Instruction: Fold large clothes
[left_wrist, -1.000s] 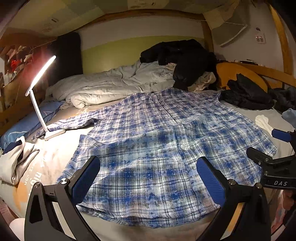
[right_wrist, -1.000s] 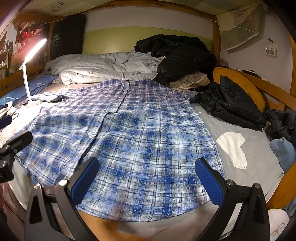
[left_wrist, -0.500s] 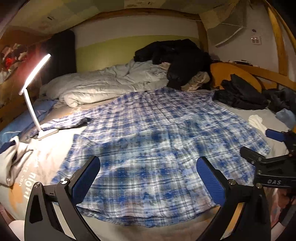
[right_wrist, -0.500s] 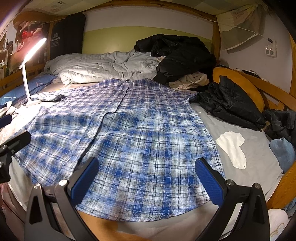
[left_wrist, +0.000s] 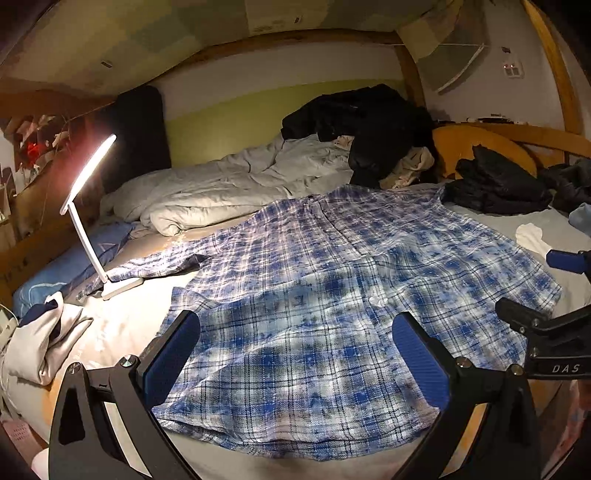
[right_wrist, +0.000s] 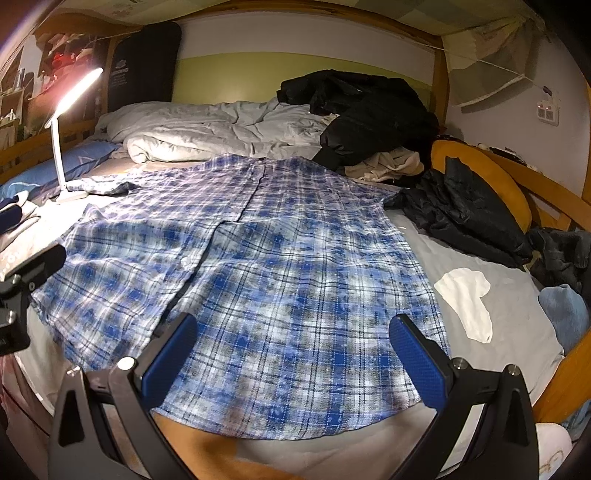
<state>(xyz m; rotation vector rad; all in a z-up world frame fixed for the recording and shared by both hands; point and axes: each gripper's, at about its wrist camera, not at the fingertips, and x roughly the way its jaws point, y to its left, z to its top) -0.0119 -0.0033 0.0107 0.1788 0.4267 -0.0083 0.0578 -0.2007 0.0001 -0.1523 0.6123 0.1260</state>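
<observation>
We saw a lit desk lamp (left_wrist: 90, 206) far ahead-left of the left gripper (left_wrist: 295, 354), which hung released, holding nothing, above the near hem of the plaid shirt (left_wrist: 332, 295). The shirt lay spread flat on the bed (right_wrist: 498, 317), buttons up, ahead of both grippers. The left view alone showed the folded cloth (left_wrist: 40, 343) at far left. The right gripper (right_wrist: 293, 350) was likewise spread wide and empty; only its view showed the whole white sock (right_wrist: 469, 299) ahead-right.

both wrist views low at hem, facing headboard, sharing plaid shirt (left_wrist: 332, 295)
</observation>
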